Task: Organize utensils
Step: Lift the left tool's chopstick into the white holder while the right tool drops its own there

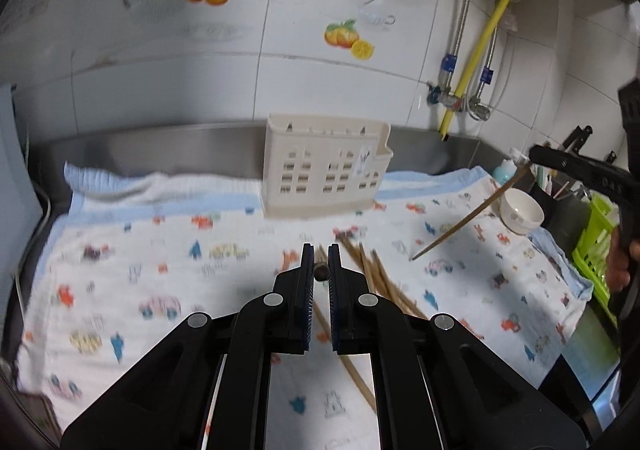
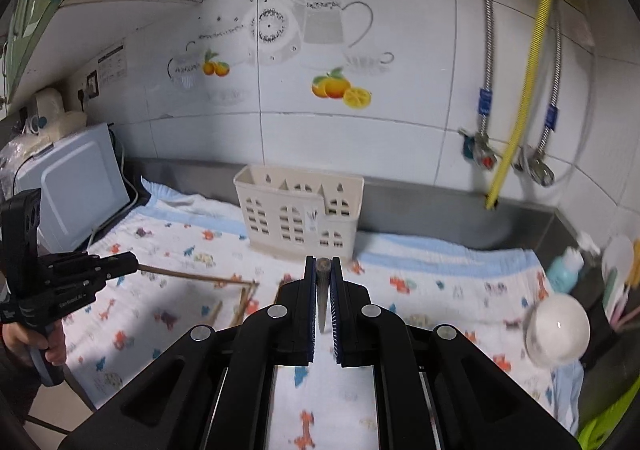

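Both the left gripper and the right gripper have their jaws clamped on one chopstick each, lifted above the worktop, while the cream utensil holder looks empty and several chopsticks remain on the patterned cloth.

A home kitchen is shown. White wall tiles are decorated with fruit and teapot prints. A steel counter and water valves are seen.
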Tool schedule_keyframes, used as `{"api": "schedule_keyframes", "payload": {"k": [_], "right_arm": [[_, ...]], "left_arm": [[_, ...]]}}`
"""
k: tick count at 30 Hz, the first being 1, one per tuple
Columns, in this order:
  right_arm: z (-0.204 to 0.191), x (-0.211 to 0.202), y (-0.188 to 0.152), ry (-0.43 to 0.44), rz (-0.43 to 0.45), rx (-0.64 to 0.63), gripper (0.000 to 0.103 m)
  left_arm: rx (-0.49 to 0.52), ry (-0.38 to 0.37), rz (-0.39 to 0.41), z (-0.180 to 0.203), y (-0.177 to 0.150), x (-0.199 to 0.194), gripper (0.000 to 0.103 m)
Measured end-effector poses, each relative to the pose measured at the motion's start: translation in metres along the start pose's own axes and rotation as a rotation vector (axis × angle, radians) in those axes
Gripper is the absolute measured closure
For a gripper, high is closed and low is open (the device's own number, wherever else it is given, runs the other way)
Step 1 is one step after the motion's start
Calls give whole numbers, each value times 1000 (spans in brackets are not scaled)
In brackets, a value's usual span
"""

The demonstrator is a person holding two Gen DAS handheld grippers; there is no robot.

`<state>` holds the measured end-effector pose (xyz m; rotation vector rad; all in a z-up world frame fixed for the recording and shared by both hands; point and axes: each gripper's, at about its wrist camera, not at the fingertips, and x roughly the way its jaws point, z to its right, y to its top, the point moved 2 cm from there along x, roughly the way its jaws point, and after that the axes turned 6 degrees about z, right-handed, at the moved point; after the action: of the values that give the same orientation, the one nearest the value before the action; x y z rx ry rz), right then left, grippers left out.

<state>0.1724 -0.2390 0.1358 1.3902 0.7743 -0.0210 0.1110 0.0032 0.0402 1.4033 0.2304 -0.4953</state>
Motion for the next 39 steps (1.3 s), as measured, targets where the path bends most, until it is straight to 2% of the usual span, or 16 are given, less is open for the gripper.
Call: {"api": "schedule_keyframes", "payload": {"k": [10,17,24,30,31,33,34,35,39], "right_arm": [[18,27,87,6,77,18,97],[30,68,121,-29,69,31,97],[33,113,117,-43,-11,29,96],[36,133,98,-33,-54,32,96],[36,132,97,-34,-52,28,95],[37,130,96,-42,-45,17,84],[37,127,95,-46,-39,11,74],[38,122,95,-53,-29,4,70],[39,105,91,-49,-6,-1,70]], "left_arm": [[43,-26,19,-5,59,21,98],[72,-54,66,-2,105,20,98],[122,-34,212,8,168,-4,98],[140,8,319,16,201,-3,98],[138,15,320,16,202,1,98],[134,24,314,14,204,15,98],[131,30,301,14,205,23,98],[125,32,289,12,205,30,98],[103,27,229,5,200,59,98]]}}
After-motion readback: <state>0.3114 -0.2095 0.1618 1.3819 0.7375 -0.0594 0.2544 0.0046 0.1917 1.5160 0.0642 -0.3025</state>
